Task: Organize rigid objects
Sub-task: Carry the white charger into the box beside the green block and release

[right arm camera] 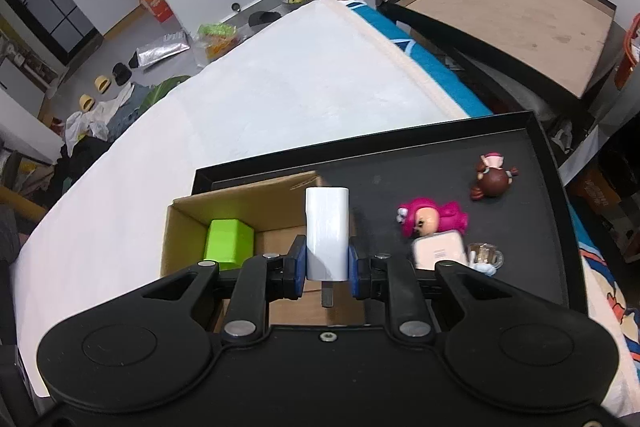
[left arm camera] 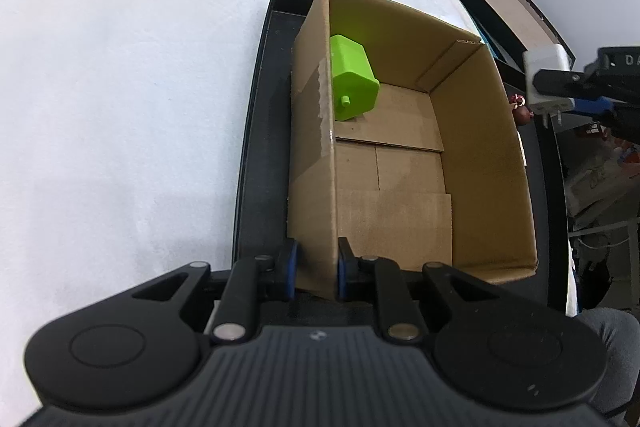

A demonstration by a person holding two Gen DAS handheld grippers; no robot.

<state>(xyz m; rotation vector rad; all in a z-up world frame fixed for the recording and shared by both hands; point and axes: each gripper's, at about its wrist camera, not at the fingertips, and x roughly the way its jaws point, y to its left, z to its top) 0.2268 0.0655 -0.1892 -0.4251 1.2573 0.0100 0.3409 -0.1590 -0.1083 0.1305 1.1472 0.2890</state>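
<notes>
Right tongs (right arm camera: 327, 263) clamp the white charger (right arm camera: 327, 233) upright, hovering above the cardboard box (left arm camera: 480, 155); left tongs (left arm camera: 317, 269) pinch the box's wall.

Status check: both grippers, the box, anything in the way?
Left gripper clamped on cardboard box wall. Right gripper holds white charger above box. Green block inside, far corner. Drop path open.

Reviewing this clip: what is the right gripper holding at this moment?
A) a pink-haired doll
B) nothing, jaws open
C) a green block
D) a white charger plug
D: in the right wrist view the right gripper is shut on the white charger plug, held up near the cardboard box, where the green block already lies.
</notes>
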